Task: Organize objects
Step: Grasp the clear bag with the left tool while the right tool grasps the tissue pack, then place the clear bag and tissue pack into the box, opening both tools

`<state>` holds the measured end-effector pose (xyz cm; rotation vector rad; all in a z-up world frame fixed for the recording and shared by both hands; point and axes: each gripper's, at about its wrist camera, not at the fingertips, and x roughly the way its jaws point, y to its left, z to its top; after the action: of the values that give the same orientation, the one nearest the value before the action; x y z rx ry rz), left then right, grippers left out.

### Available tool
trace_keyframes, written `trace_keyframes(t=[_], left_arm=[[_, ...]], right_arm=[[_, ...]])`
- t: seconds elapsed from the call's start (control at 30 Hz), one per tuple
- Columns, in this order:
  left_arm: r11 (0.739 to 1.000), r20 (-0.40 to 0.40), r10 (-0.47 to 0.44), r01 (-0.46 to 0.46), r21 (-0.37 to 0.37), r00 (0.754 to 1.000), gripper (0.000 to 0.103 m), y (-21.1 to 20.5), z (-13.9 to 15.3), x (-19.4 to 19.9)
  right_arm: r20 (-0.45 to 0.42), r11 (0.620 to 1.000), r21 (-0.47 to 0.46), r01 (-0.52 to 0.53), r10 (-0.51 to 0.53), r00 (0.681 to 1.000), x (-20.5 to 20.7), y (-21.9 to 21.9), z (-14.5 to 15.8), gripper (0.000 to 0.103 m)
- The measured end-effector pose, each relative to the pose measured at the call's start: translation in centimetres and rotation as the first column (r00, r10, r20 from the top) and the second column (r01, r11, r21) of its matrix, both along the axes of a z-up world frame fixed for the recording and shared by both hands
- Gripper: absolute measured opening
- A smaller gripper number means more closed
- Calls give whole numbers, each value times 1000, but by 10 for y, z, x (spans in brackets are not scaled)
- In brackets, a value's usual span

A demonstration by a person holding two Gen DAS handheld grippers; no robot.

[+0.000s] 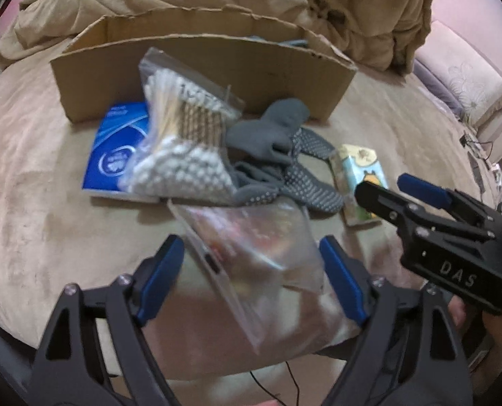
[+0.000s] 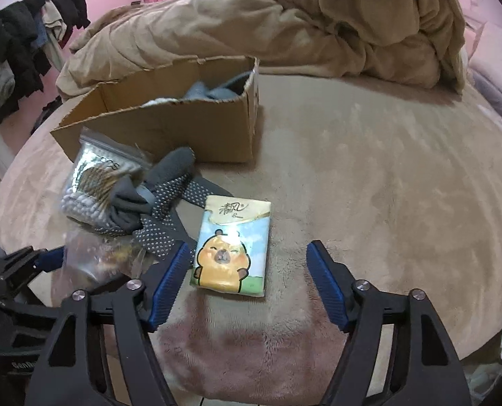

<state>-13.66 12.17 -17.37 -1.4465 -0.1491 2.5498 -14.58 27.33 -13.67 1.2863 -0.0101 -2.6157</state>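
Note:
On the beige bed lie a clear zip bag (image 1: 257, 253) of small items, a bag of cotton swabs (image 1: 183, 135), grey dotted socks (image 1: 284, 162), a blue packet (image 1: 119, 149) and a tissue pack (image 2: 232, 247) with a cartoon bear. My left gripper (image 1: 251, 270) is open with the clear zip bag between its fingers. My right gripper (image 2: 247, 277) is open around the tissue pack's near end; it also shows in the left wrist view (image 1: 386, 189). The cardboard box (image 2: 169, 118) stands behind, open, with grey-blue cloth inside.
A rumpled tan duvet (image 2: 318, 27) lies behind the box. Dark clothes (image 2: 24, 44) hang at the far left. A pillow (image 1: 464, 74) lies at the right. A black cable (image 1: 284, 382) runs by the bed's near edge.

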Motion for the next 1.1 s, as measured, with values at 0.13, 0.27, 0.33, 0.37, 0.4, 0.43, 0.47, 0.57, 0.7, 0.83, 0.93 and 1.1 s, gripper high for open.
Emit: trace_keyframes(t=[0.13,0.27,0.33,0.37,0.4,0.43,0.47,0.57,0.7,0.83,0.93,1.1], left_arm=[[1000,3,4,-3,-23,1000,87,6,-2,-2],[1000,-9,-1,1,-28,1000,81,10,2,1],[1000,-7,-16,16,-14,1000,64,10,3,1],[1000,-9,-19,19,-15,1000,63,10,4,2],[1000,-15,-21,21,-16,1000,60,11,6,3],[1000,-17,-23,23,-12,1000,58,10,6,5],[1000,-17,-22,22,-6,1000,57,9,7,6],[1000,-22,-13,13,10,1000,54,3,11,12],[1000,-30,5,-4,31,1000,53,-10,27,23],[999,-88,9,-6,31,996,53,-25,61,43],[999,-134,12,-6,42,991,53,-42,88,60],[997,-184,42,-30,64,982,53,-64,125,74]], right_arm=[[34,1000,-13,-10,11,999,-7,1,-9,67],[59,999,-36,-4,6,998,-9,2,-12,48],[58,999,-34,-2,4,998,-8,2,-12,48],[56,999,-36,-2,4,998,-8,2,-11,48],[51,999,-41,0,2,999,-7,3,-11,48],[45,999,-43,2,0,999,-6,4,-11,48],[39,999,-48,6,-5,999,-5,5,-9,48],[28,996,-82,18,-16,999,-1,10,-4,48],[11,994,-107,25,-24,1000,10,9,12,48],[-38,991,-128,30,-35,999,31,11,40,48],[-88,988,-153,34,-48,995,52,15,70,48],[-148,987,-162,9,-33,988,77,13,110,48]])
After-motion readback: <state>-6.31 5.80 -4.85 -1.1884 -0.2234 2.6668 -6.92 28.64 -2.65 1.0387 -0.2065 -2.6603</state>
